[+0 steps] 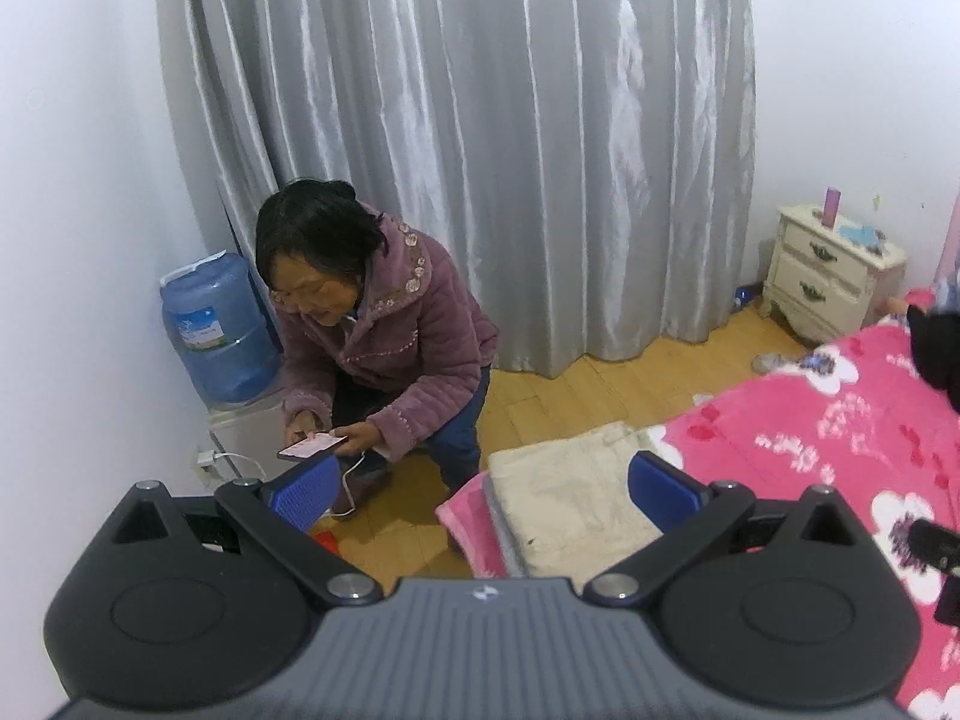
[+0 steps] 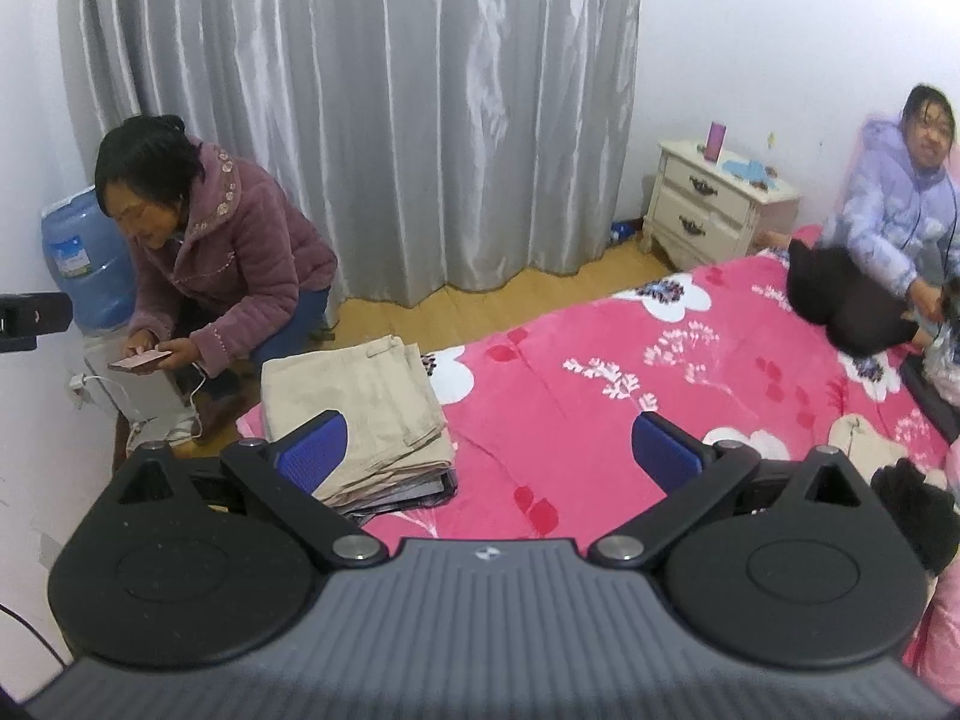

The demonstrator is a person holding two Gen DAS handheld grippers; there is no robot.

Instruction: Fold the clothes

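Hovering above the near corner of the bed with its pink flowered fleece blanket point(image 2: 600, 360), I hold both grippers spread wide and empty: my left gripper point(image 1: 483, 495) and my right gripper point(image 2: 489, 450) grasp nothing. A beige cotton garment point(image 2: 360, 402) already lies folded into a flat rectangle on that corner, resting on top of darker folded pieces point(image 2: 408, 495), so the pile looks finished. Far right, a cream and black heap point(image 2: 888, 462) lies on the blanket; I cannot tell whether it is clothing left to fold. I judge the task well along, perhaps done.
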